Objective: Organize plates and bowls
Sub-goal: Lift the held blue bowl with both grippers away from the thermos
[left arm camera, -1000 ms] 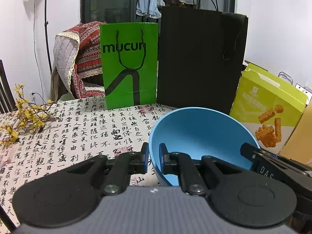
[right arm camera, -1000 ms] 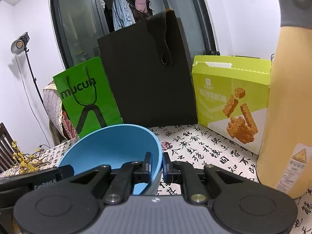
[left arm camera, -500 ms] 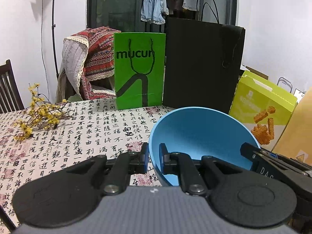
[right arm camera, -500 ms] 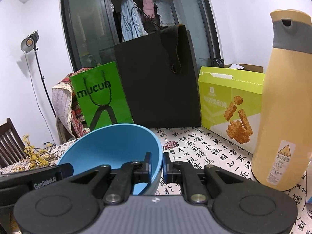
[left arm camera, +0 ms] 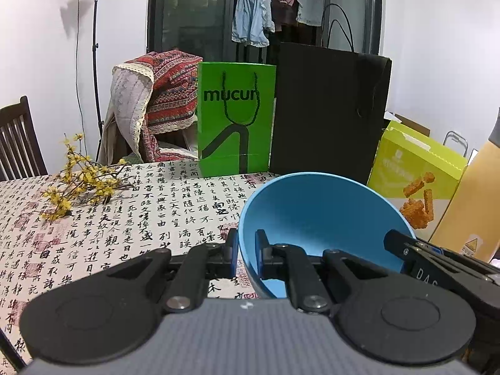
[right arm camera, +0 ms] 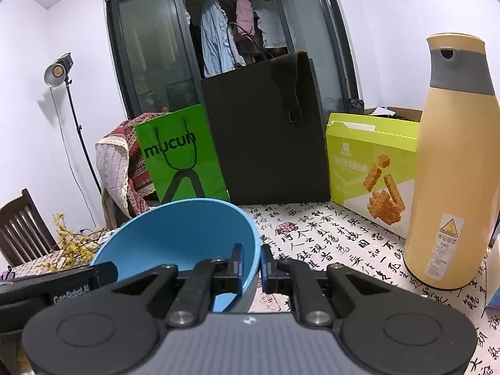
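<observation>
We hold the blue bowl point(left arm camera: 322, 215) between us, tilted and raised above the patterned surface point(left arm camera: 131, 218). Our left hand-held gripper point(left arm camera: 245, 253) is clenched on its left rim and our right hand-held gripper point(right arm camera: 251, 265) on its right rim. Both point forward and slightly downward, one finger inside the bowl and one outside, toward the green bag point(left arm camera: 236, 125) ahead.

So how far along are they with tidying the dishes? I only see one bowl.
Nothing looks put away yet. In hand: the round blue bowl, its rim pinched by the left gripper on one side and the right gripper on the other, above the calligraphy-print tablecloth. Still left: setting it down. No plates or other bowls are in view.
</observation>
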A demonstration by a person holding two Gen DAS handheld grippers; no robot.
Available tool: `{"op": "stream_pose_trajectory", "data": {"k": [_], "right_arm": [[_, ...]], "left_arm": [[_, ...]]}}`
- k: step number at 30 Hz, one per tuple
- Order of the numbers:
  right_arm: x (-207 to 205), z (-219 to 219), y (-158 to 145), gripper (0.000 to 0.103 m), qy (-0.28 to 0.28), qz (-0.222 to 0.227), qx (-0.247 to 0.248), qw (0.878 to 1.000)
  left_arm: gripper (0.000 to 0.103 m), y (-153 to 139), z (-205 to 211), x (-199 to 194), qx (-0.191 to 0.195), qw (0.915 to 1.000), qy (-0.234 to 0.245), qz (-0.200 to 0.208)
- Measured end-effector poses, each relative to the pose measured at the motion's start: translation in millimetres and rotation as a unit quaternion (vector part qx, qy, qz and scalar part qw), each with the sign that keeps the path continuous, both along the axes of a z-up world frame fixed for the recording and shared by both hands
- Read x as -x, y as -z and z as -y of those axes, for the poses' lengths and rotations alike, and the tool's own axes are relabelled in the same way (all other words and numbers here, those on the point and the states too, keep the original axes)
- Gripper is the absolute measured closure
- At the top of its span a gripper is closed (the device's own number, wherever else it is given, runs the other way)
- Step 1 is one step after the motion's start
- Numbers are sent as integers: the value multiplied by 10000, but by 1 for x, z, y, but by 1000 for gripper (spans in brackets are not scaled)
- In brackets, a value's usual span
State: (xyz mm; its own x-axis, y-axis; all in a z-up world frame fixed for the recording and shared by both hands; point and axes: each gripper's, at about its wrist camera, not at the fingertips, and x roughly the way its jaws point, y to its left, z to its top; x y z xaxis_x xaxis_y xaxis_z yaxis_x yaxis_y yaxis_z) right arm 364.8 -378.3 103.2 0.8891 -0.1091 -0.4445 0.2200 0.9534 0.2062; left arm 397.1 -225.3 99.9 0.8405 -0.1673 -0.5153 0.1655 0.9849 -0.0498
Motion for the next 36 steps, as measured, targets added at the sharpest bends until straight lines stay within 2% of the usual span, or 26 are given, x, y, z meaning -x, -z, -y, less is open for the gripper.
{"op": "stream_pose_trajectory", "data": {"k": [36], "right_arm": [[25, -84, -12, 92, -788, 103, 60, 9968]], "left_arm": [[92, -13, -84, 50, 69, 9970, -762, 140]]}}
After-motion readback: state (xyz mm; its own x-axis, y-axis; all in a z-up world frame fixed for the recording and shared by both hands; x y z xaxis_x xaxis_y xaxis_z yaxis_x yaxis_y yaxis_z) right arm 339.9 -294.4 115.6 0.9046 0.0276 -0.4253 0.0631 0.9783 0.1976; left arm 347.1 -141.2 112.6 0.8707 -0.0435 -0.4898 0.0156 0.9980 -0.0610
